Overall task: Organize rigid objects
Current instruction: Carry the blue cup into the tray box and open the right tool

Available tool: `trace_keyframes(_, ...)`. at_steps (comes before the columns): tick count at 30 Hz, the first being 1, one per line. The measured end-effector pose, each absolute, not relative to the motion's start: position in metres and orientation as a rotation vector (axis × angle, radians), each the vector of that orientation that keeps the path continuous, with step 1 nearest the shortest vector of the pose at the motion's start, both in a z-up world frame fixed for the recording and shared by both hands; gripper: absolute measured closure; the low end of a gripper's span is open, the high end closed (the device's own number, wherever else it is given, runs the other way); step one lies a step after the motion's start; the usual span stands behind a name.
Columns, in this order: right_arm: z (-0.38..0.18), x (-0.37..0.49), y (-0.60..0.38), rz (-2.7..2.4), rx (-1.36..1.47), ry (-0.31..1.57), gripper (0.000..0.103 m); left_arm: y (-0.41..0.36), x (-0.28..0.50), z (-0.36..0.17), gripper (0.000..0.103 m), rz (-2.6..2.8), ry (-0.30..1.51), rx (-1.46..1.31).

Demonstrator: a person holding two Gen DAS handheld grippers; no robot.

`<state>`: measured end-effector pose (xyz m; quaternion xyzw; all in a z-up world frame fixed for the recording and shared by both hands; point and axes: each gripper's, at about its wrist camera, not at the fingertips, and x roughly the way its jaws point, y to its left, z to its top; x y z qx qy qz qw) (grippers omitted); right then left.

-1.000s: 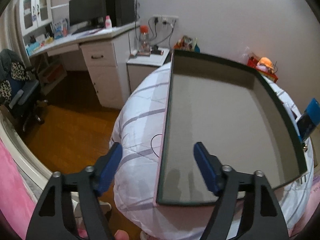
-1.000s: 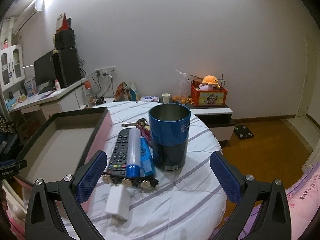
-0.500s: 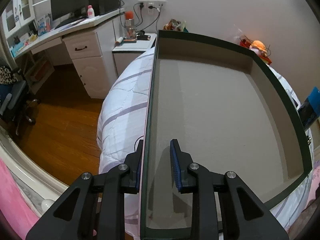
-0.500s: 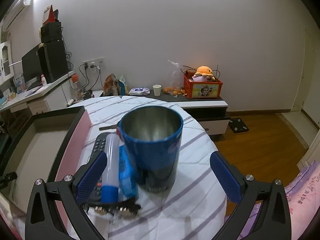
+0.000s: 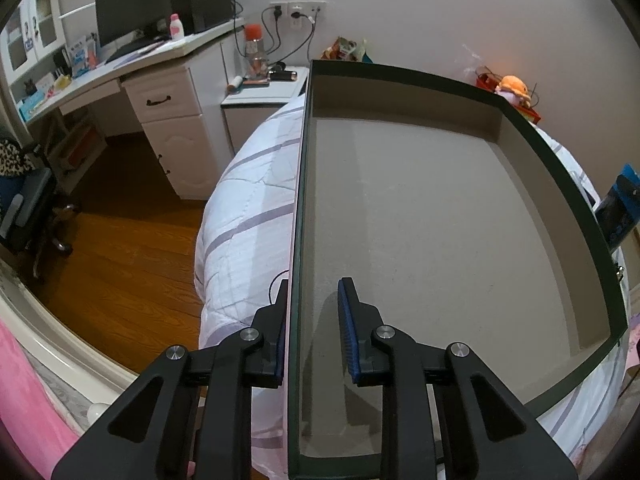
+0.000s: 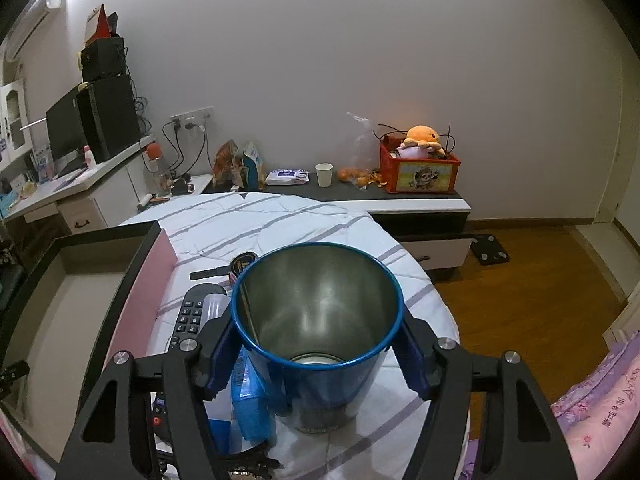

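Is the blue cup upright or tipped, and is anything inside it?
Upright and empty. The blue cup stands on its base on the striped bedcover, mouth up, with bare metal visible down to the bottom.

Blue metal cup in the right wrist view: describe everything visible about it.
The blue cup stands upright on the striped bedcover, open-topped and empty, with a shiny steel inside, blue outer wall and rim. The right gripper, whose jaws have just been closing, straddles it with pads at both sides. A remote control lies beside it.

The left wrist camera is looking steeply down, close over the box (image 5: 420, 220) on the bed (image 5: 248, 216); the right wrist camera is facing the far wall, sharing that box (image 6: 80, 280).
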<state>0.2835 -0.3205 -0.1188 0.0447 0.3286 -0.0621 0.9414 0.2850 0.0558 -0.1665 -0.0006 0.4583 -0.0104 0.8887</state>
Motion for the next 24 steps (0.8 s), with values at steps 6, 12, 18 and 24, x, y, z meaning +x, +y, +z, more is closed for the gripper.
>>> trace_keyframes(6,-0.111,0.279,-0.310,-0.127,0.043,0.654,0.035,0.060,0.285,-0.166,0.081,-0.036,0.947,-0.020)
trace_keyframes(12,-0.075,0.264,-0.282,-0.141,-0.031,0.551,0.035,0.065,0.285,-0.168,0.081,-0.052,0.934,-0.056)
trace_keyframes(18,-0.041,0.254,-0.208,0.030,-0.105,0.475,0.035,0.068,0.282,-0.170,0.081,-0.071,0.922,-0.094)
trace_keyframes(24,-0.054,0.263,-0.118,0.287,-0.144,0.518,0.035,0.073,0.282,-0.171,0.081,-0.096,0.919,-0.125)
